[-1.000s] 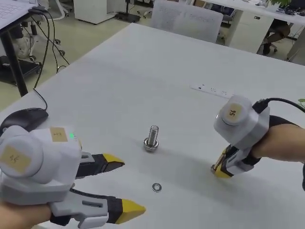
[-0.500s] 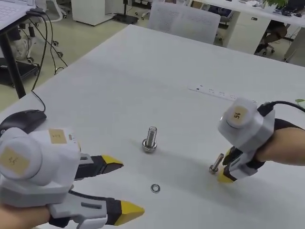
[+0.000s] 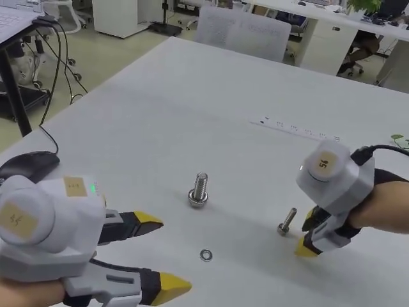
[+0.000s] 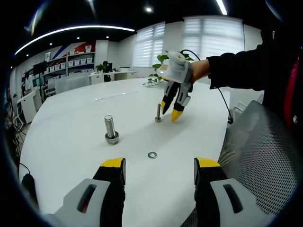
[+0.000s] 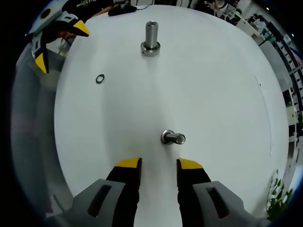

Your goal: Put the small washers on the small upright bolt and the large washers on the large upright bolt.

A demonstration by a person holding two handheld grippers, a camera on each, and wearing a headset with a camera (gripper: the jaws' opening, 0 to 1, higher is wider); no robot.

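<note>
The one number I can read is handwritten on a round tan sticker [image 3: 324,163] atop the right gripper [image 3: 307,231]. It looks like "56", though turned the other way it could be "95". The left gripper [image 3: 167,254] has a tan patch [image 3: 18,219] of its own with two pen strokes, perhaps "44" or "14", too slanted to be sure. Beside it sits a small square label [image 3: 75,187] whose marks are too faint to read. In the right gripper view, white lettering [image 5: 89,4] on dark cloth is cut off at the edge and illegible.
</note>
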